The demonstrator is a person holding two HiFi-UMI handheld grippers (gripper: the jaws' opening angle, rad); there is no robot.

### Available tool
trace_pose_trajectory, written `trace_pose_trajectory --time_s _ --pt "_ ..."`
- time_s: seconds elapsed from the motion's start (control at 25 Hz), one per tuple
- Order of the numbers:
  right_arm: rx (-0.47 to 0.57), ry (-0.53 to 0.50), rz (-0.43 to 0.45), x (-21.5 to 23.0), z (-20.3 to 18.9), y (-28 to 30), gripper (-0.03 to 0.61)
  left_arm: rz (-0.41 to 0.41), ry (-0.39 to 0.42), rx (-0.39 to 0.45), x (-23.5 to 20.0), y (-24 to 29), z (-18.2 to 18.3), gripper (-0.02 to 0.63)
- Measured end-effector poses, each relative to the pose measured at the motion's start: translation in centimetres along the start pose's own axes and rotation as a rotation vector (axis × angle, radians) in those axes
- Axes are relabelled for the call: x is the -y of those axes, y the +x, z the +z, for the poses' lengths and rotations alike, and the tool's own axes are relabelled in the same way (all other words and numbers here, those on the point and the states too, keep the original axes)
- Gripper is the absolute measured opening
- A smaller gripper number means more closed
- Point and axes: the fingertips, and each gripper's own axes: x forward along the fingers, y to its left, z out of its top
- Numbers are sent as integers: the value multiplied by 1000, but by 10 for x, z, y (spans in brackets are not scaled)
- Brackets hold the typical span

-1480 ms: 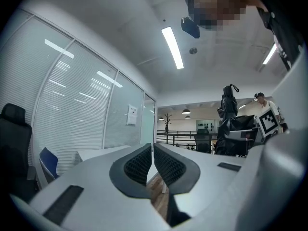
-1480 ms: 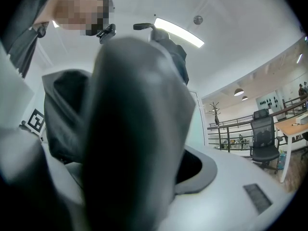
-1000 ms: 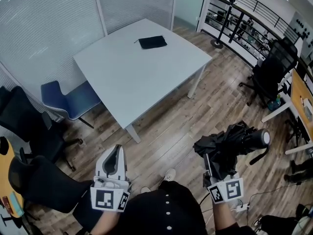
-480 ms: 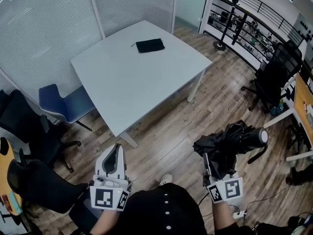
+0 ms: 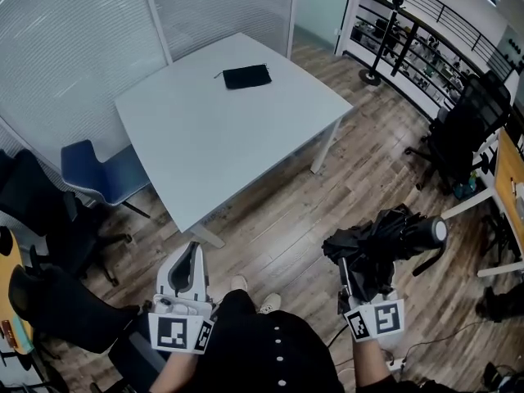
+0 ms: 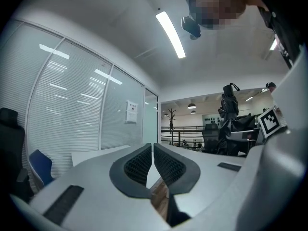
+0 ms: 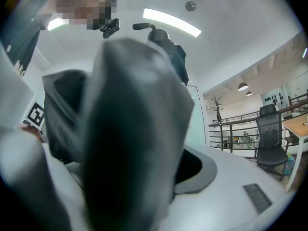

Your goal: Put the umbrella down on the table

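Note:
In the head view a folded black umbrella [image 5: 385, 246] lies across my right gripper [image 5: 358, 278], low at the right, over the wooden floor. The jaws are shut on its bundled cloth, and its handle end points right. In the right gripper view the umbrella [image 7: 134, 129] fills the middle and hides the left jaw. The white table [image 5: 196, 137] stands ahead, apart from both grippers, with a black pouch [image 5: 246, 76] near its far edge. My left gripper [image 5: 189, 256] is low at the left, pads [image 6: 139, 165] together on nothing.
A blue chair [image 5: 105, 169] sits at the table's left side. Black office chairs [image 5: 49, 219] crowd the left, and another black chair [image 5: 468, 119] stands at the right. Glass partitions back the table; a railing [image 5: 426, 19] runs along the far right.
Both grippers have come a little nearer to the table over the floor. The umbrella stays in the right gripper, and the left stays shut and empty.

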Motion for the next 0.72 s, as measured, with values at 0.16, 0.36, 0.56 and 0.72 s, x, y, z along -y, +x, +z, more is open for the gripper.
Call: trace_pose_trajectory --time_s 0.16,0.36,0.56,0.72 --pt "-11 5 -4 7 -3 5 275 -6 4 -13 2 11 -3 26" --pt "-9 -2 -3 14 -6 21 275 -27 -6 -10 3 32 -10 26" --pt "-11 -12 -4 23 3 54 275 -45 -12 -15 -7 73 -6 26" --pt "-13 -20 3 29 6 77 276 -44 -18 -2 -15 97 -2 26"
